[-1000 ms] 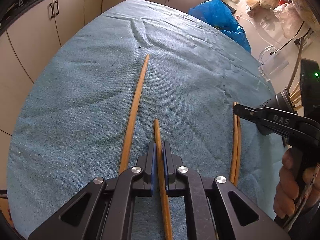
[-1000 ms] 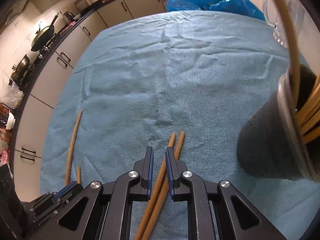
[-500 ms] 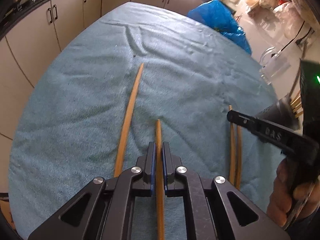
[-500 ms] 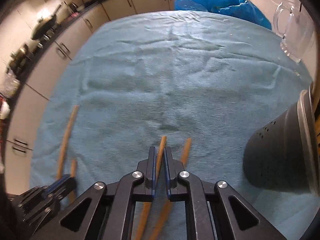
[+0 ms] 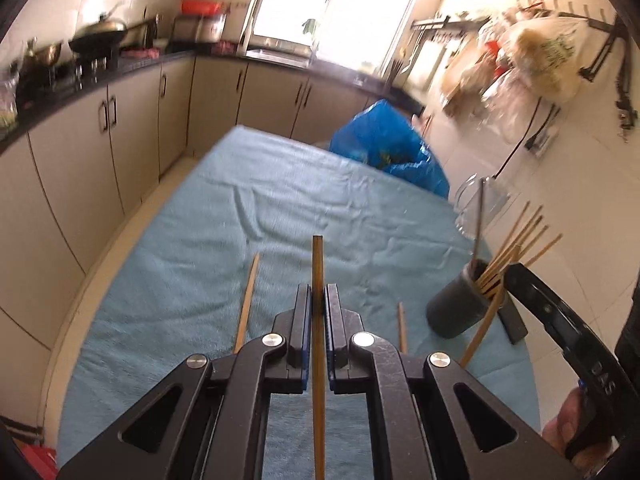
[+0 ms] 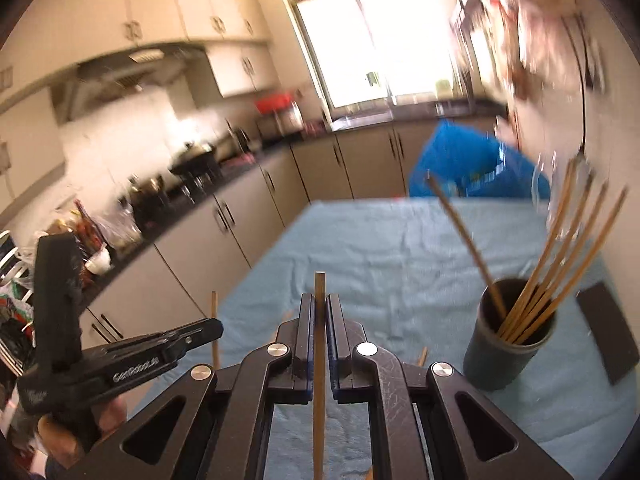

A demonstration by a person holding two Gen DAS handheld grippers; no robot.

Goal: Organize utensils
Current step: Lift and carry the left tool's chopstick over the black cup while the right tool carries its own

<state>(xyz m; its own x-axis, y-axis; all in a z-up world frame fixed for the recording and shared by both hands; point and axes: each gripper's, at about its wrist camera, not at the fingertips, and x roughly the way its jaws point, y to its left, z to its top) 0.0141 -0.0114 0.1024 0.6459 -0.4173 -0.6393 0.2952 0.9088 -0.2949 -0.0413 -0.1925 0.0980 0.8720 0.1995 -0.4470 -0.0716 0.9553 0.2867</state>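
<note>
**Both grippers clamped on a chopstick above the blue cloth**

In the left wrist view, a chopstick (image 5: 318, 280) runs up the lower centre of the frame, pinched between the pads of the left gripper (image 5: 318, 300), its tip clear of the cloth. In the right wrist view, a second chopstick (image 6: 319, 320) is pinched the same way in the right gripper (image 6: 319, 312); its jaws have just closed on it.

Two loose chopsticks (image 5: 247, 300) lie on the cloth-covered worktop (image 5: 280, 200), one left of the left gripper and one right of it. A dark cup (image 6: 508, 344) at the right edge holds a bundle of chopsticks leaning outward. Beyond the worktop's far right corner sits a blue bag (image 5: 384, 144), and what may be a clear jug, blurred, beside it.
</note>
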